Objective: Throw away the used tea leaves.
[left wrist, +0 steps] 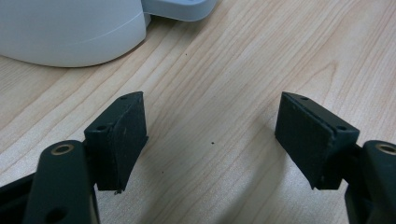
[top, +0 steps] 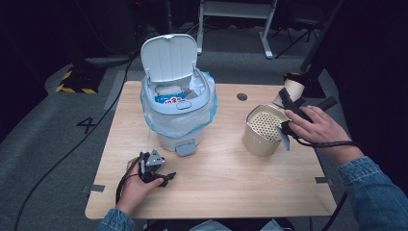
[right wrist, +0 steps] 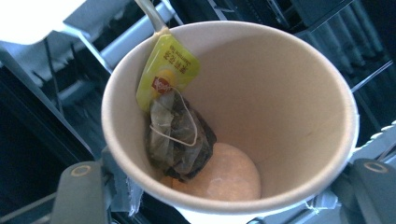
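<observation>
Between the jaws of the right gripper [right wrist: 224, 205], a tan paper cup [right wrist: 280, 107] is clamped, with a used dark tea bag [right wrist: 180, 137] and its yellow tag [right wrist: 168, 70] stuck to the inner wall. Beside it on the light wooden table [top: 231, 173] a beige perforated-lid canister [top: 262, 130] is seen. At the near left, the left gripper [left wrist: 210, 135] is held wide apart over bare wood, close to the white lidded bin [top: 175, 96] lined with a blue bag.

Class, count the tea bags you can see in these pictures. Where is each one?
1. A used tea bag with a yellow tag lies inside the paper cup held in the right tool. Others could be hidden in the bin.
</observation>
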`<state>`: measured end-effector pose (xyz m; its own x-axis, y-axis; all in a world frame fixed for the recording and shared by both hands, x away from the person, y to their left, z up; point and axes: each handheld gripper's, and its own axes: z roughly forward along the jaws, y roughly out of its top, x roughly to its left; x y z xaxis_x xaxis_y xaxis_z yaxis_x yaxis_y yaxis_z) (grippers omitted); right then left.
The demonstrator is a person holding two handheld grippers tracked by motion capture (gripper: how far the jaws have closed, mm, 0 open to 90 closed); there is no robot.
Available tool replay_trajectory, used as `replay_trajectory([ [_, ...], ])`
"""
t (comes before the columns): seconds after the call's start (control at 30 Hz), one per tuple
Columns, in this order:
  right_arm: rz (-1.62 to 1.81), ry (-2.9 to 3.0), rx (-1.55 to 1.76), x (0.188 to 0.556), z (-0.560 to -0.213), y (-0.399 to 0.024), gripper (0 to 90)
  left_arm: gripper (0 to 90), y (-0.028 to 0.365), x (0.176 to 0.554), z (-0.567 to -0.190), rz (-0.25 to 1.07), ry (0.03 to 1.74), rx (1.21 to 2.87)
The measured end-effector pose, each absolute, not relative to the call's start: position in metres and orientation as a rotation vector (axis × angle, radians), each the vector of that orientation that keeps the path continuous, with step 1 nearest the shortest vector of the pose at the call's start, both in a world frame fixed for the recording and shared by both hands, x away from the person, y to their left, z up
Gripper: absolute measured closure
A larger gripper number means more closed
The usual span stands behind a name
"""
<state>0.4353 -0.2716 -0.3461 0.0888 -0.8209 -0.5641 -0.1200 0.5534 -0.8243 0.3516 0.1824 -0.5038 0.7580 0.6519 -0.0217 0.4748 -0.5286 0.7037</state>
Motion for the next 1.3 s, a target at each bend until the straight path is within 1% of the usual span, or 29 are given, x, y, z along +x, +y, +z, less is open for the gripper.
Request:
replay_trajectory([
  [0.5, -0.749, 1.309, -0.982, 0.432, -0.351, -0.263, 29.9, 25.1, 0.182, 0.351, -0.504, 0.316, 0.841, 2.231],
  [0.7, -0.776, 1.311, -1.071, 0.432, -0.361, -0.259, 30.1, 25.2, 0.182, 0.351, -0.504, 0.317, 0.842, 2.232],
  [1.0, -0.801, 1.276, -1.032, 0.433, -0.357, -0.254, 30.2, 25.2, 0.182, 0.351, -0.504, 0.319, 0.842, 2.23],
  [1.3, -0.746, 1.321, -0.991, 0.435, -0.354, -0.263, 31.5, 25.2, 0.182, 0.351, -0.504, 0.32, 0.843, 2.23],
])
